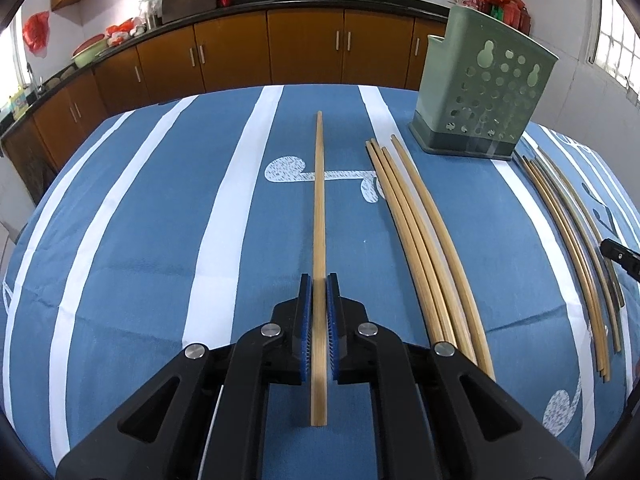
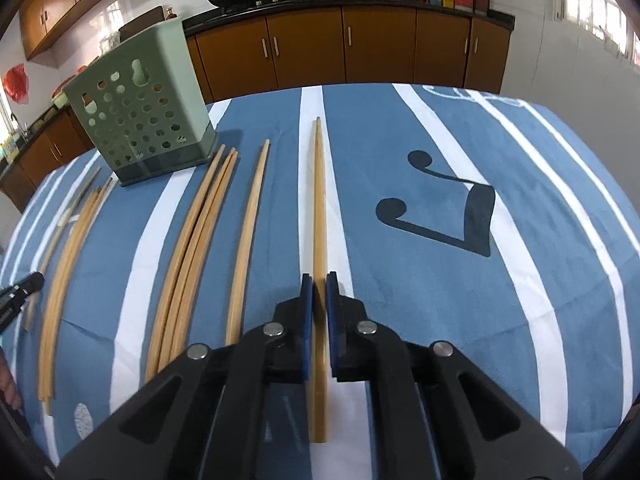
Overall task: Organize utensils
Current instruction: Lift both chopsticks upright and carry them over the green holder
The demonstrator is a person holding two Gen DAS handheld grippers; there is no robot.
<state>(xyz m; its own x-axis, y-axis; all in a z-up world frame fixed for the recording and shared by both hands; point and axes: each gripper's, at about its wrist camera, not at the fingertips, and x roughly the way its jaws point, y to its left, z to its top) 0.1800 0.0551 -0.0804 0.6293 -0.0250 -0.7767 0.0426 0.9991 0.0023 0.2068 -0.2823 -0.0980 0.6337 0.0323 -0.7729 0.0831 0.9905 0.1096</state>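
Each gripper, left and right, clamped one bamboo chopstick. A perforated green plastic holder stood beyond four loose chopsticks.

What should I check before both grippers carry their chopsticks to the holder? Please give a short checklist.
1. Left gripper shut on a chopstick: ok.
2. Right gripper shut on chopsticks: ok.
3. One or two sticks in right gripper: cannot tell.
4. Holder upright on the cloth: ok.
5. Holder's inside free: cannot tell.
6. Loose chopsticks clear of both grips: ok.
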